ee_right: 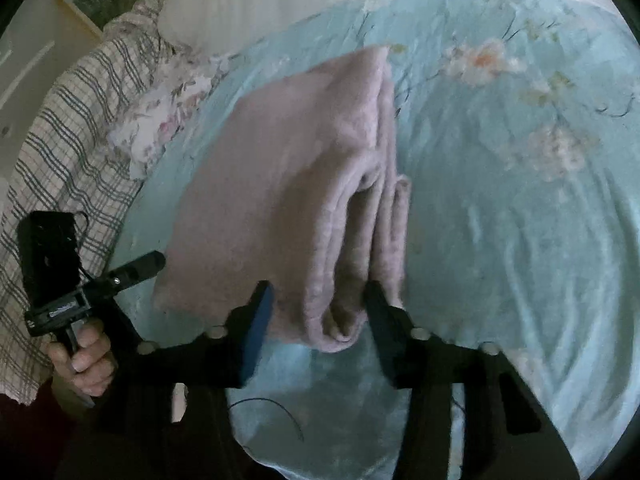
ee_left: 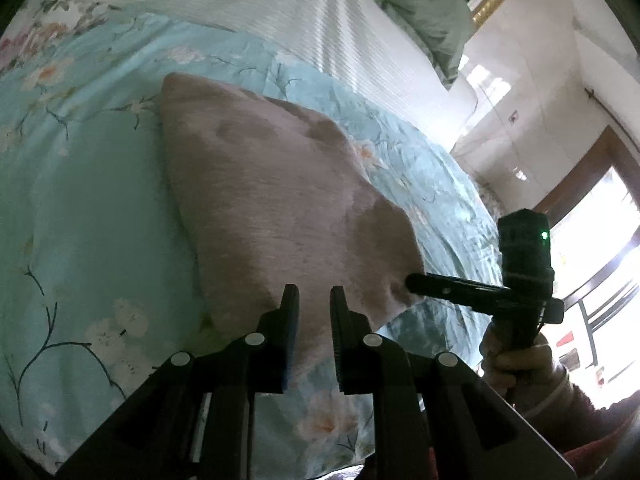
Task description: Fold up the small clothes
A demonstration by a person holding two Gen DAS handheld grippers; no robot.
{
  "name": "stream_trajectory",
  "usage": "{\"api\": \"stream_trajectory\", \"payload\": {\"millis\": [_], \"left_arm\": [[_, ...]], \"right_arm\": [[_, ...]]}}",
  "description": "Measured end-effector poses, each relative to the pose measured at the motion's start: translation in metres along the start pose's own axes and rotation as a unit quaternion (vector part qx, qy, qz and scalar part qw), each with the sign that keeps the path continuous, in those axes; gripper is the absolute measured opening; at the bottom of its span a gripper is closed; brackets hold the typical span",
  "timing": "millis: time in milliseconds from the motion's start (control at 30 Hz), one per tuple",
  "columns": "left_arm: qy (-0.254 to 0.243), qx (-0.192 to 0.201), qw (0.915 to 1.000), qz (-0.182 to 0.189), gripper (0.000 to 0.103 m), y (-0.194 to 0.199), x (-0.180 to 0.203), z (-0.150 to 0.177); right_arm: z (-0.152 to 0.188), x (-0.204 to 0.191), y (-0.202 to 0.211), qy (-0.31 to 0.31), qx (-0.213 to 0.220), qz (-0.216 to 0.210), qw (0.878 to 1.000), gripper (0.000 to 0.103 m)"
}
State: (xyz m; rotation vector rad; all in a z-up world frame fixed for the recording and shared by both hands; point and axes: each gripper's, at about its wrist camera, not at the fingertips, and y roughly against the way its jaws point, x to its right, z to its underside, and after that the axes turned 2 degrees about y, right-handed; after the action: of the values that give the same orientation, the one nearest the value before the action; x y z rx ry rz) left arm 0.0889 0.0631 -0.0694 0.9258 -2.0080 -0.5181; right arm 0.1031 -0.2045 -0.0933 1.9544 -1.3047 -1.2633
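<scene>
A folded pink fleece garment (ee_left: 280, 200) lay on the bed's pale blue floral quilt (ee_left: 80, 208), its stacked layers showing along one side in the right wrist view. The left tool (ee_left: 314, 296) sat at the garment's near edge with its fingers a narrow way apart, the cloth showing in the gap; whether it gripped the cloth could not be told. The right tool (ee_right: 316, 304) stood wide, its fingers either side of the folded corner. A checked cloth (ee_right: 68, 128) lay beside the quilt, and a white striped sheet (ee_left: 312, 20) beyond it
</scene>
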Motion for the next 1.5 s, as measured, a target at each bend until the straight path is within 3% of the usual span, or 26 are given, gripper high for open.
{"api": "stream_trajectory", "payload": {"millis": [67, 100, 133, 233, 300, 433, 533, 667, 800, 900, 1000, 1033, 1067, 1200, 1300, 1400, 1500], "left_arm": [[-0.006, -0.003, 0.9999, 0.012, 0.015, -0.002, 0.003, 0.002], [-0.011, -0.009, 0.9997, 0.017, 0.016, -0.005, 0.004, 0.003], [-0.015, -0.015, 0.9997, 0.014, 0.016, -0.007, 0.003, 0.003], [-0.02, -0.027, 0.9994, 0.009, 0.016, -0.013, 0.005, 0.004], [-0.027, -0.032, 0.9991, 0.007, 0.017, -0.015, 0.007, 0.005], [-0.03, -0.057, 0.9979, -0.004, 0.017, -0.036, 0.006, 0.015], [-0.027, -0.064, 0.9975, -0.013, 0.017, -0.045, 0.002, 0.023], [-0.016, -0.067, 0.9977, 0.001, 0.017, -0.041, -0.003, 0.023], [-0.018, -0.07, 0.9974, 0.0, 0.017, -0.04, -0.004, 0.022], [-0.021, -0.071, 0.9972, -0.003, 0.017, -0.039, -0.003, 0.023], [-0.017, -0.072, 0.9972, 0.003, 0.017, -0.037, -0.007, 0.022], [-0.014, -0.072, 0.9973, 0.005, 0.017, -0.037, -0.008, 0.022], [-0.012, -0.072, 0.9973, 0.009, 0.017, -0.037, -0.009, 0.023], [-0.006, -0.072, 0.9973, 0.013, 0.017, -0.038, -0.011, 0.023], [-0.01, -0.073, 0.9973, 0.007, 0.017, -0.038, -0.008, 0.024], [-0.007, -0.071, 0.9974, 0.005, 0.017, -0.036, -0.008, 0.026], [-0.002, -0.069, 0.9976, 0.001, 0.017, -0.037, -0.007, 0.027]], "right_arm": [[0.002, 0.0, -0.008, 0.008, -0.012, 0.006, 1.0, 0.037], [0.001, 0.001, -0.012, 0.007, -0.016, 0.006, 1.0, 0.02], [0.001, 0.003, -0.012, 0.004, -0.017, 0.006, 1.0, 0.011], [-0.009, 0.006, 0.014, -0.003, 0.02, -0.025, 0.999, 0.009], [-0.013, 0.003, 0.033, 0.014, 0.04, -0.017, 0.999, 0.008], [-0.006, 0.024, 0.013, 0.01, -0.004, 0.027, 1.0, 0.008], [0.006, 0.04, 0.001, -0.021, -0.021, 0.023, 0.999, 0.026], [-0.003, 0.026, 0.034, -0.025, 0.037, 0.037, 0.998, 0.029], [-0.028, 0.003, 0.046, -0.005, 0.087, -0.009, 0.996, 0.029], [-0.05, -0.007, 0.013, 0.01, 0.072, -0.025, 0.997, 0.029], [-0.054, 0.009, -0.024, -0.018, 0.042, 0.01, 0.999, 0.023], [-0.053, 0.02, -0.036, -0.03, 0.028, 0.026, 0.999, 0.005], [-0.049, 0.034, -0.05, -0.043, 0.015, 0.037, 0.998, 0.0], [-0.042, 0.053, -0.05, -0.085, 0.031, 0.002, 0.996, 0.0], [-0.039, 0.04, -0.036, -0.071, 0.036, 0.019, 0.997, 0.0], [-0.031, 0.028, -0.014, -0.054, 0.044, 0.003, 0.998, 0.004], [-0.013, 0.014, -0.006, -0.012, 0.026, 0.016, 0.999, 0.004]]}}
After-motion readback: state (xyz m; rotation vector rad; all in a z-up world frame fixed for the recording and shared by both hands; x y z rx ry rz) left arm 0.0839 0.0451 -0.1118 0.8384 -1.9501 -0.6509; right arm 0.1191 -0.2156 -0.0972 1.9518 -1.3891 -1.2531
